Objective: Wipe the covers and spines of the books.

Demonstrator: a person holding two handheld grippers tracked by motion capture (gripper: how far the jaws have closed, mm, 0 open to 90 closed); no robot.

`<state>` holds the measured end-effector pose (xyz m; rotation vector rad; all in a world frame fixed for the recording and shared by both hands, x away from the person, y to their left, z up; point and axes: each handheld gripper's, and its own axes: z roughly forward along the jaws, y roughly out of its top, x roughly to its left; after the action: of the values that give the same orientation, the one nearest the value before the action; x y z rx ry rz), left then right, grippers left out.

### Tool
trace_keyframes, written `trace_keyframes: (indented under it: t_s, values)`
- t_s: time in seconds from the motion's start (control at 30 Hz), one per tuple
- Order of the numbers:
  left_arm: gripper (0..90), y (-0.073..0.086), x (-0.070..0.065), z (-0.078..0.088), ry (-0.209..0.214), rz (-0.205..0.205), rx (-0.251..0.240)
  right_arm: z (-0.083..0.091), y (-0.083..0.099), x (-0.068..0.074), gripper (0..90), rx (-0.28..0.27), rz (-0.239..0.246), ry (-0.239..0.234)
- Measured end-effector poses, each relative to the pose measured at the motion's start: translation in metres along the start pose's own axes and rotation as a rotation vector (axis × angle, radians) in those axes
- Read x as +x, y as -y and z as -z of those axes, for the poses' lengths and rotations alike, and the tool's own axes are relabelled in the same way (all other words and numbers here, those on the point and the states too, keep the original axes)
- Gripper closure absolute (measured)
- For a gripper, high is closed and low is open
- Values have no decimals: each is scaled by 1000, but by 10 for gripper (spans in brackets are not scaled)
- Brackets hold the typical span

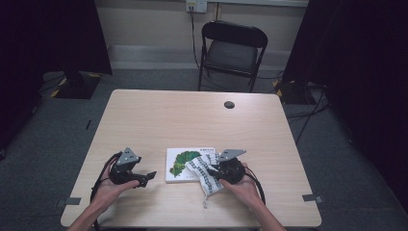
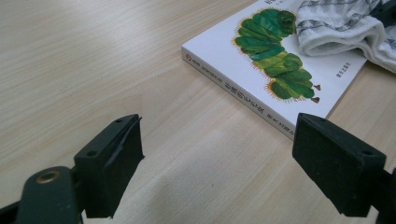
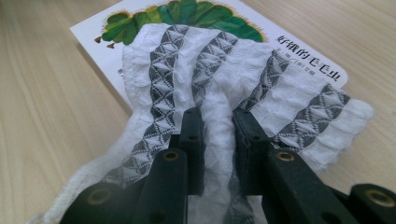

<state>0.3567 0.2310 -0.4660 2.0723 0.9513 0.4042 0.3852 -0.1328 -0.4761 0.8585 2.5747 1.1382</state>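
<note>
On the wooden table (image 1: 192, 120), the stiff picture book (image 1: 180, 166) stays flat under your soft, light drawstring pouch (image 3: 224, 88), bunched in the right gripper's (image 3: 218, 135) narrow pinch, while your left gripper (image 2: 217, 154) waits wide open.

- The far half of the table (image 1: 192, 115) lies bare; you can pass freely there.
- Between your grippers, the picture book (image 1: 185, 164) blocks the way, with the patterned cloth (image 3: 210, 88) draped over its right edge.
- A folding chair (image 1: 232, 50) stands beyond the far edge.
</note>
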Motion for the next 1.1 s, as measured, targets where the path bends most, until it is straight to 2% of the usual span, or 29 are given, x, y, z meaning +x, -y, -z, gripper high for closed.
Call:
trace_keyframes:
  t_s: [0.23,0.53,0.87,1.0,1.1]
  values:
    - [158,0,0,0,-1,-4,1,0,1,2,755,1,-2,-6]
    - [159,0,0,0,2,1,0,-5,-5,-5,737,-6,-17,3]
    - [171,0,-2,-5,6,-13,12,-12,-9,-18,738,-30,-61,11]
    - [171,-1,-3,-6,9,-18,19,-16,-16,-22,736,-6,-37,42]
    - [171,-1,-3,-6,6,-29,16,-23,-20,-31,737,-19,-60,45]
